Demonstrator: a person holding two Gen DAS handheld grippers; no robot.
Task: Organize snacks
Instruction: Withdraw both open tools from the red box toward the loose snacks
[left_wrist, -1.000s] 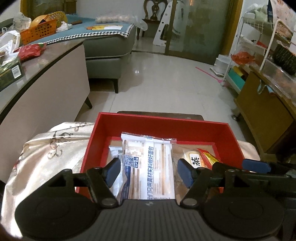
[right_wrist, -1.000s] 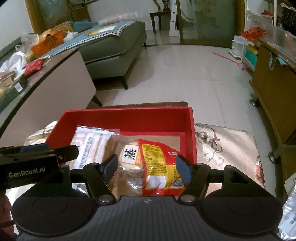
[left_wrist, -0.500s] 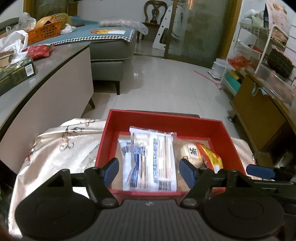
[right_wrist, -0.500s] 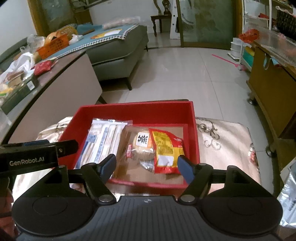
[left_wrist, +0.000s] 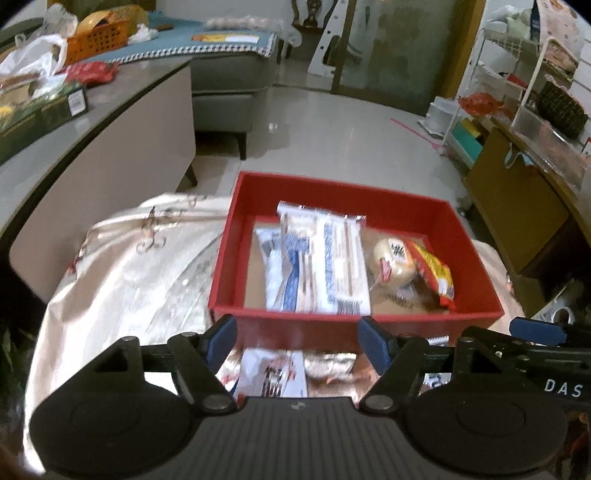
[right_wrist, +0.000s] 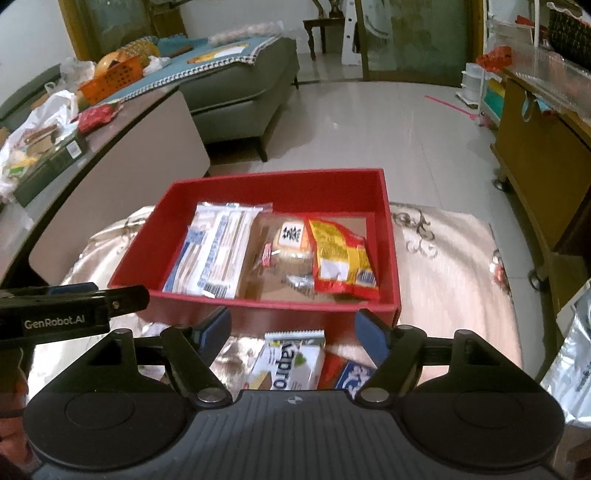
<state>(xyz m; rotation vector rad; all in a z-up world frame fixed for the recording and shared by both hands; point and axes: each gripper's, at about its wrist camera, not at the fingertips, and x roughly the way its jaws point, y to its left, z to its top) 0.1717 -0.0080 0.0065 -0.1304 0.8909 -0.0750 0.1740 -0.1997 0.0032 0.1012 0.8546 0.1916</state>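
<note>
Hovering just short of the red box (right_wrist: 258, 306), both grippers, left (left_wrist: 297, 338) and right (right_wrist: 291, 328), are held with jaws wide open and empty. Several snacks (right_wrist: 343, 254) are packed inside it; loose packets (right_wrist: 291, 363) lie just before it, probably to be picked next.

Each camera sits behind its own gripper's two fingers, looking forward and down. The left wrist view faces the red box (left_wrist: 354, 325) close ahead of the left gripper (left_wrist: 297, 341). The right wrist view looks over the right gripper (right_wrist: 293, 330) at the same box (right_wrist: 255, 304) and the tiled floor (right_wrist: 369, 125) beyond.
</note>
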